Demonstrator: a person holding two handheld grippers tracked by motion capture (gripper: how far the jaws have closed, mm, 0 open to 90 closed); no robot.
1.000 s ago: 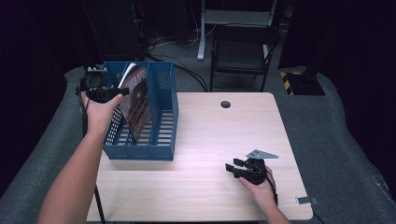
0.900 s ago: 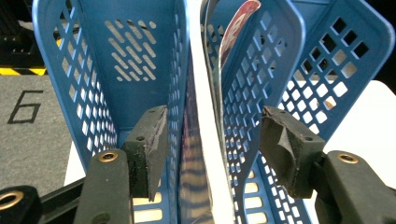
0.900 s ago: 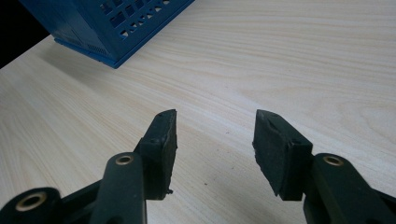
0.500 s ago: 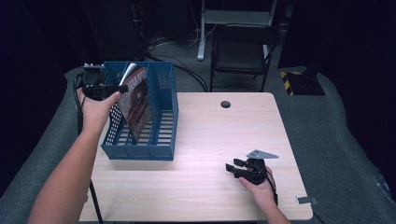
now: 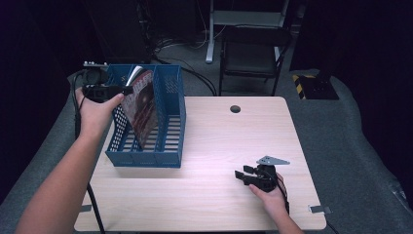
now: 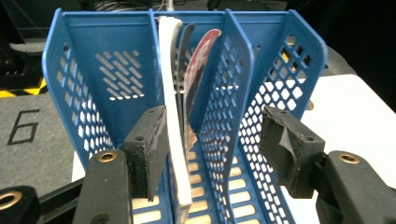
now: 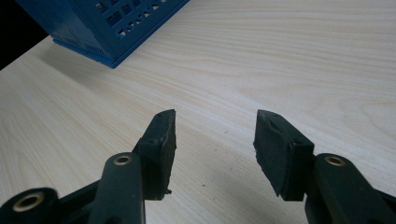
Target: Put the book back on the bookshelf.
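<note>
A blue plastic file rack (image 5: pixel 171 122) stands on the left of the table, with a few magazines (image 5: pixel 143 105) leaning upright in its left slot. My left gripper (image 5: pixel 127 90) hovers at the rack's far left top edge. In the left gripper view it is open (image 6: pixel 215 114). Its left pad sits beside a white-edged magazine (image 6: pixel 170 70). A red-covered magazine (image 6: pixel 201 58) and the rack's divider (image 6: pixel 233 79) lie between the jaws, and the right pad is clear of them. My right gripper (image 5: pixel 242 173) rests low near the table's front right, open (image 7: pixel 215 116) over bare wood.
The light wooden table (image 5: pixel 219 136) has a cable hole (image 5: pixel 235 108) near its far edge. Behind the table a black chair (image 5: pixel 253 53) and cables stand on the dark floor. The rack's corner (image 7: pixel 112 60) lies far ahead of the right gripper.
My left hand has risen slightly at the rack's far left corner; the magazines stay in the slot. The right gripper has not moved.
</note>
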